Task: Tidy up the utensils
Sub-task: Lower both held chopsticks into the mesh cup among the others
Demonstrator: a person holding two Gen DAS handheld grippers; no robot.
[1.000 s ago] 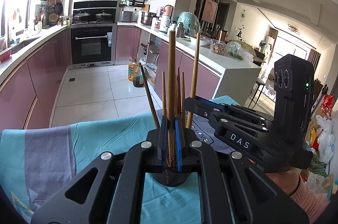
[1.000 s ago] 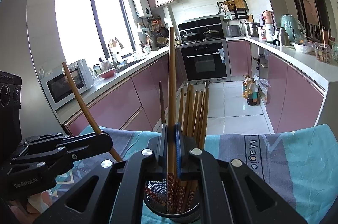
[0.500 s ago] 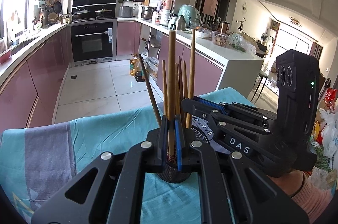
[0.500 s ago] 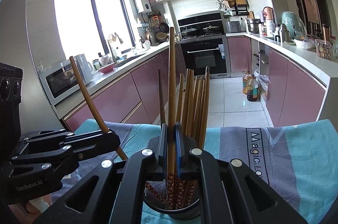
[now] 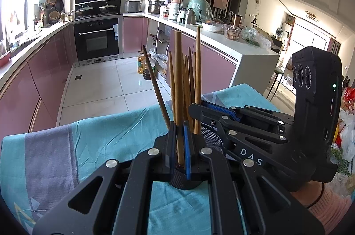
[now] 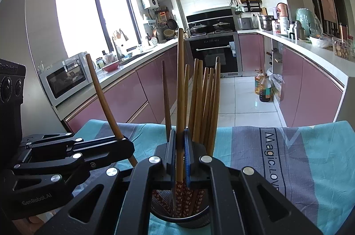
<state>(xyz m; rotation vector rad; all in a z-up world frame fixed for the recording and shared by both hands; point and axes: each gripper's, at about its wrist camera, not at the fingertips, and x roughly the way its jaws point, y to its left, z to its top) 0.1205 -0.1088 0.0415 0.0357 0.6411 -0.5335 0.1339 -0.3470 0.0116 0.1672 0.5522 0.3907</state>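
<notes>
The left gripper [image 5: 180, 146] is pinching one chopstick [image 5: 178, 88] upright over the mesh holder [image 5: 212, 138]; the right gripper [image 6: 180, 157] is clamping another chopstick [image 6: 180, 88], apparently inside the holder's bundle. Only the right view is showing the patterned tips. Beyond the teal tablecloth [image 5: 111, 137] lies a pink-cabinet kitchen.
</notes>
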